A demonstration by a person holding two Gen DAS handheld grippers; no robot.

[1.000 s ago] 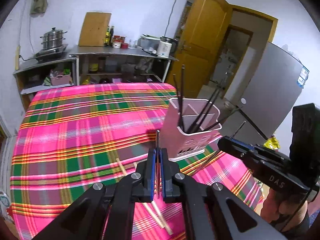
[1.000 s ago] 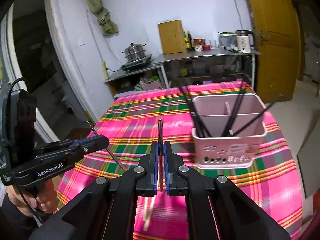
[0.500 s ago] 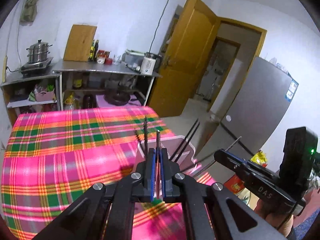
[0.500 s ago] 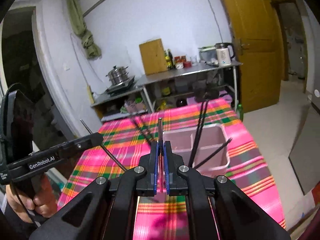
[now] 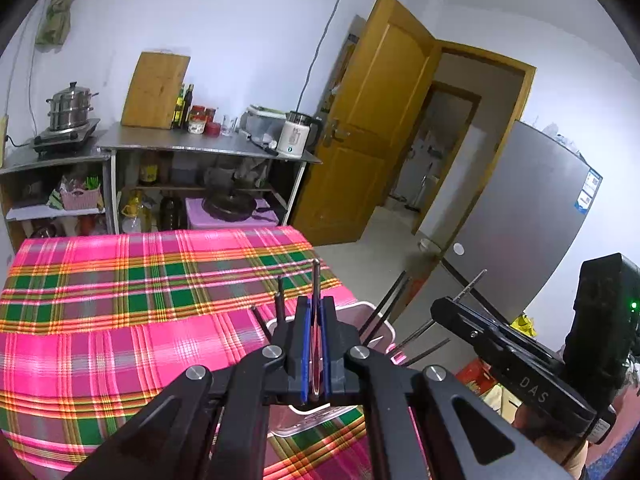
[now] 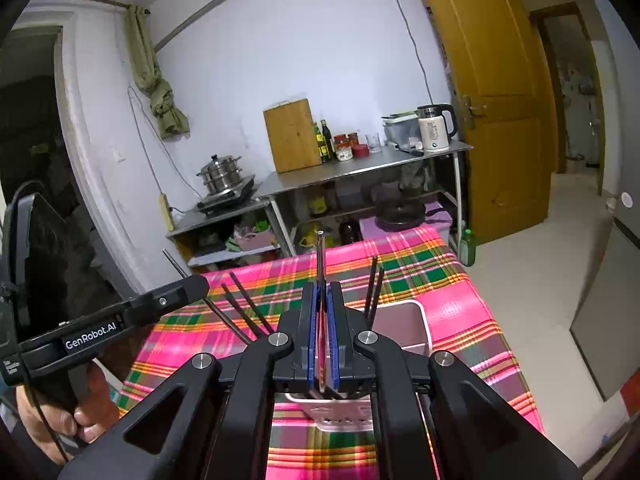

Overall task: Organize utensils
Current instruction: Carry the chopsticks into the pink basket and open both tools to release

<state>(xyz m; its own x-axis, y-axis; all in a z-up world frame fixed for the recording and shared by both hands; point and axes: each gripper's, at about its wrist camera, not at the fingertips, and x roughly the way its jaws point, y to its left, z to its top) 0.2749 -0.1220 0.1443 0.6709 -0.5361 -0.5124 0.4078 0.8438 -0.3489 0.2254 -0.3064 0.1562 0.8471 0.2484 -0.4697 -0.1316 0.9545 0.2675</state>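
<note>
My left gripper (image 5: pixel 315 314) is shut on a thin chopstick (image 5: pixel 316 280) that sticks up past its fingertips. My right gripper (image 6: pixel 322 300) is shut on another chopstick (image 6: pixel 320 254). Both hang above a pink utensil holder (image 6: pixel 416 330) on the plaid tablecloth (image 5: pixel 120 300); the holder also shows in the left wrist view (image 5: pixel 376 322), mostly hidden behind the fingers. Several black chopsticks (image 6: pixel 376 288) stand in it. The right gripper appears in the left wrist view (image 5: pixel 452 308), the left one in the right wrist view (image 6: pixel 196 284).
A steel counter (image 5: pixel 208 146) with a pot, bottles, cutting board and kettle stands behind the table. A yellow door (image 5: pixel 376 136) is open at right, next to a grey fridge (image 5: pixel 532 216). The table's right edge (image 6: pixel 492 320) drops to the tiled floor.
Both grippers have risen and tilted up with their chopsticks. The holder has dropped from mid-frame to under the fingers. The loose chopsticks on the cloth are out of view.
</note>
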